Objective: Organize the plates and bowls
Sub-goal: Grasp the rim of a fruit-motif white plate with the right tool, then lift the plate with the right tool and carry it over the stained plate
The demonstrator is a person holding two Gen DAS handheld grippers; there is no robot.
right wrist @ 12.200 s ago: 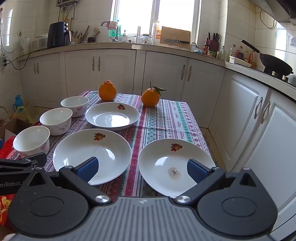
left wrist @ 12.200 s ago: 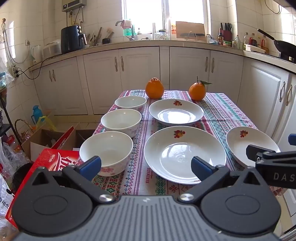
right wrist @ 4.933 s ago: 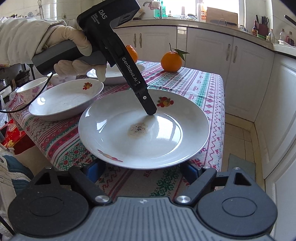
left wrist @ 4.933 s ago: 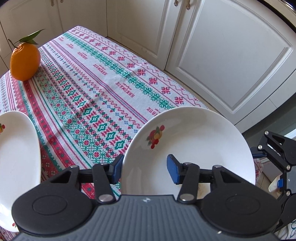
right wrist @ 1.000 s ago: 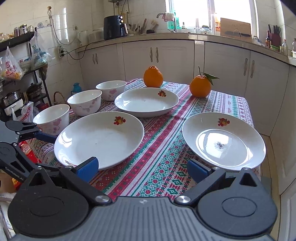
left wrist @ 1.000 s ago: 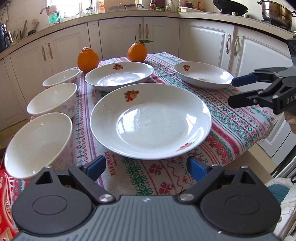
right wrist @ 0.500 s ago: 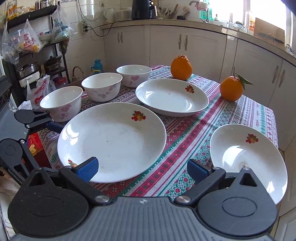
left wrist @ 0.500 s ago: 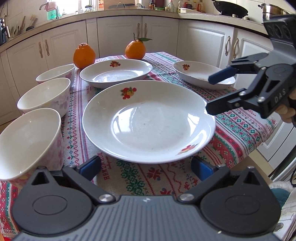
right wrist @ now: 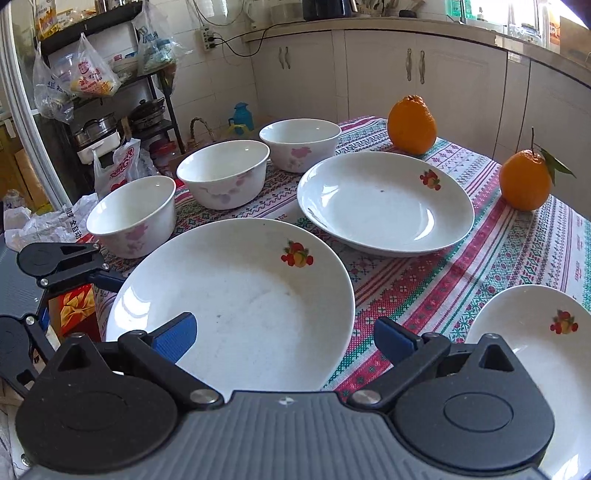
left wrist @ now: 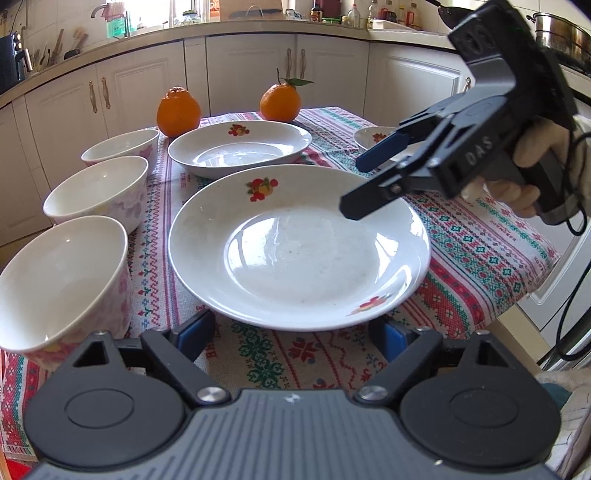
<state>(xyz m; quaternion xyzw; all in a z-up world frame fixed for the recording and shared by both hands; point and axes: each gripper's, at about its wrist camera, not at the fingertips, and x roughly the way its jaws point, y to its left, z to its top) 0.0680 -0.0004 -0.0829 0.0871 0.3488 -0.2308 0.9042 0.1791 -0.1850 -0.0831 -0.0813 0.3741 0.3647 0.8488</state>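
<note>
The large fruit-motif plate [left wrist: 299, 247] lay near the table's front edge on a striped woven tablecloth [left wrist: 487, 243]. The left gripper [left wrist: 295, 332] sat low at that edge, its blue pads under the near rim on either side; the jaws had just been closing, and whether the pads touched the plate could not be told. The right gripper [left wrist: 364, 184] hung over the plate's right rim with its jaws spread wide and nothing between them, held by a gloved hand [left wrist: 532, 177].

Beyond lay a second deep plate [left wrist: 240, 147]. Three white floral bowls [right wrist: 223, 173] stood in a row along the left side, and two oranges [left wrist: 179, 112] at the far end. A third, smaller plate [right wrist: 535, 354] lay to the right.

White base cabinets [left wrist: 258, 70] and a cluttered counter [left wrist: 155, 40] enclosed the room. Only the right wrist view showed a metal shelf [right wrist: 110, 92] hung with plastic bags, a wall socket and a blue jug on the floor; only the left wrist view showed the pots on the stove [left wrist: 565, 33].
</note>
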